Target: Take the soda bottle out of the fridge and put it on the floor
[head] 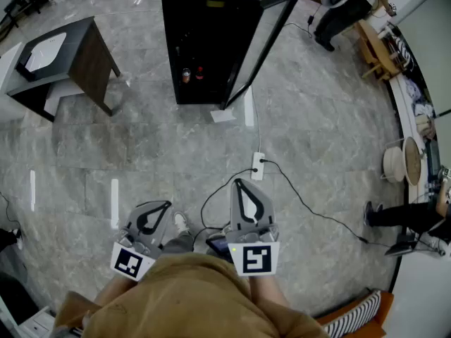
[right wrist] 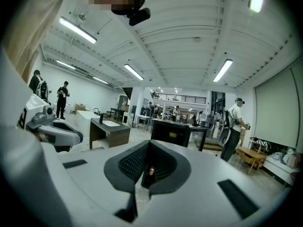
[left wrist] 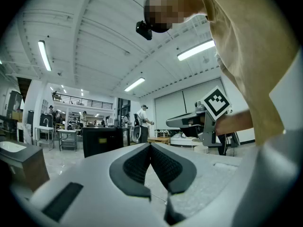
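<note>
The black fridge (head: pixel 208 34) stands on the floor well ahead of me, its glass door (head: pixel 257 44) swung open to the right. Two small bottles (head: pixel 192 74) stand inside it; which one is the soda I cannot tell. In the right gripper view one bottle (right wrist: pixel 151 171) shows far off through the gap under the jaw tips. My left gripper (head: pixel 168 203) and right gripper (head: pixel 238 182) are held level close to my body, both shut with nothing in them. Their tips meet in the left gripper (left wrist: pixel 150 145) and right gripper (right wrist: pixel 148 143) views.
A dark table with a white basin (head: pixel 56 55) stands at the left. A power strip (head: pixel 258 166) with a black cable lies on the floor between me and the fridge. Papers (head: pixel 224 115) lie by the fridge door. A person's legs (head: pixel 402 213) are at the right.
</note>
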### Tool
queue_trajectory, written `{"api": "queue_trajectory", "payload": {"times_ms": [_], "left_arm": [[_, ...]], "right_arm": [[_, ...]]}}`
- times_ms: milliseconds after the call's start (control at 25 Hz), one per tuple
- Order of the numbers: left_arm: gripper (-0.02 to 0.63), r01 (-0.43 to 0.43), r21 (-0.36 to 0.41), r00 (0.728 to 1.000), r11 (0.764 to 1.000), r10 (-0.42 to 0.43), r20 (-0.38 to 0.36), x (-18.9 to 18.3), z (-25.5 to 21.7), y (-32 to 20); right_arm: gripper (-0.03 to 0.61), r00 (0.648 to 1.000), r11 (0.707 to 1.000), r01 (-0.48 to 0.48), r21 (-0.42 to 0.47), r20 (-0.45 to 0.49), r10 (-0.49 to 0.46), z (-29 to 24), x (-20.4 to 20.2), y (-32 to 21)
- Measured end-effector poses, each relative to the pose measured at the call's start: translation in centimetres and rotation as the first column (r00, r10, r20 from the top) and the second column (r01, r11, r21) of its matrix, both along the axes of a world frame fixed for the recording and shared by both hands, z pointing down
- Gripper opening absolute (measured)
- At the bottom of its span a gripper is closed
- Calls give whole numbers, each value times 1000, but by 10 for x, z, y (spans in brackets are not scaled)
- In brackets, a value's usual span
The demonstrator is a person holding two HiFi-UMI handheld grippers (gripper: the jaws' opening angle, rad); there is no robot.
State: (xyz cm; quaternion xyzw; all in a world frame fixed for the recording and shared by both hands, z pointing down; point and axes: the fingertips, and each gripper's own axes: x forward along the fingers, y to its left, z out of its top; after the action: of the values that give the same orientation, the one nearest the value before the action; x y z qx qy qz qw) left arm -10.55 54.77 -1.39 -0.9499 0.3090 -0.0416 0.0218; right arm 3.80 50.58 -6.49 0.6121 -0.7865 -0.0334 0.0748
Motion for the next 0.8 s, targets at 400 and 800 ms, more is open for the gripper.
{"api": "queue_trajectory", "payload": {"times_ms": [400,800], "left_arm": [[-5,141,33,990,990,-141,1,-71,-21,-12],[-5,104,34,993,994,-101,-66,-109,-20,-32]], "right_arm": [[0,997,997,66,31,-48,-64,-19,-38,2],[2,1000,996,19,86,-14,-18,-44,-70,-5]]}}
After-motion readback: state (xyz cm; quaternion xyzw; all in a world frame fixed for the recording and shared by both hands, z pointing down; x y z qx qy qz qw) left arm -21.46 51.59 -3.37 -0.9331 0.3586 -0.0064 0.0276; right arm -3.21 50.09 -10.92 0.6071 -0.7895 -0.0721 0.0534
